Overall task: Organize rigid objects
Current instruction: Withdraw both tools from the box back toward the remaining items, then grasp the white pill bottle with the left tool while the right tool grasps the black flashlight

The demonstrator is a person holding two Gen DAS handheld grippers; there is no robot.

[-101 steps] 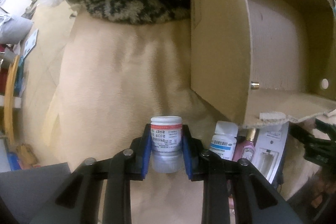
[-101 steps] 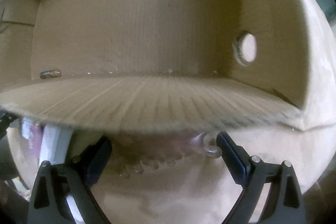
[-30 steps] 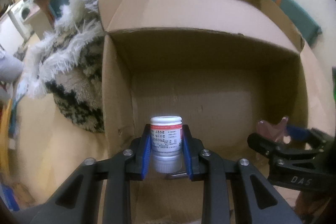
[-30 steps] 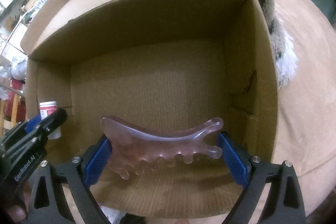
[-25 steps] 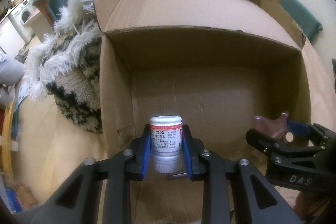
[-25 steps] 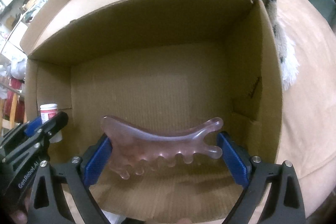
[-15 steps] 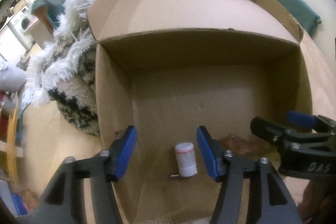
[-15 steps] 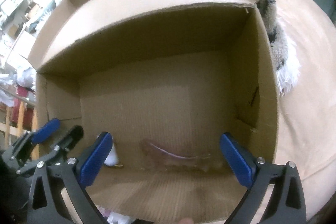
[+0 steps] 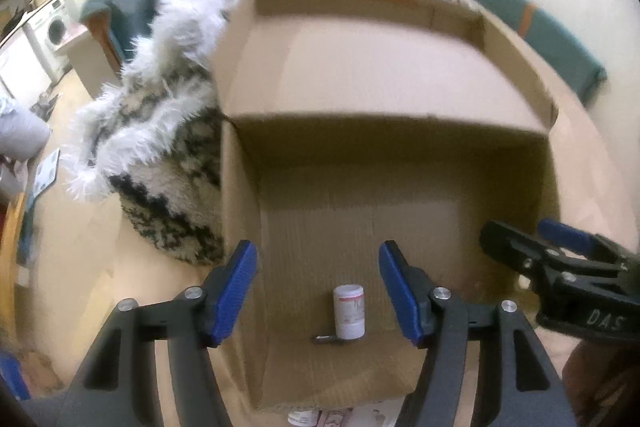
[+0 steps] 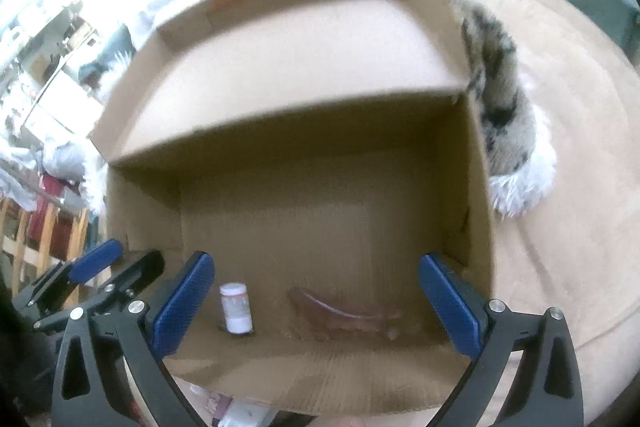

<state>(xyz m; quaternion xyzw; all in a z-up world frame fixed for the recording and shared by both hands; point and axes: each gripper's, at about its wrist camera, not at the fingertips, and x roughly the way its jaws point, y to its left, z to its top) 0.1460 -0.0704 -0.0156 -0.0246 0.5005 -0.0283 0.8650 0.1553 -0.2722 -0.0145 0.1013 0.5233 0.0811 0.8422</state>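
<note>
Black right gripper (image 9: 560, 259) reads "DAS" above cardboard box (image 9: 360, 75).

Blurred, fisheye-warped frames; overexposed glare top left.

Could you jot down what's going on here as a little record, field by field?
Container: open cardboard box
Inside, left: white pill bottle, standing upright
Inside, right: pink comb-shaped scraper, lying on the floor of the box
Left gripper: open, jaws have just been opening, nothing between the pads
Right gripper: open, holding nothing
Beside the box: shaggy black-and-white rug
</note>
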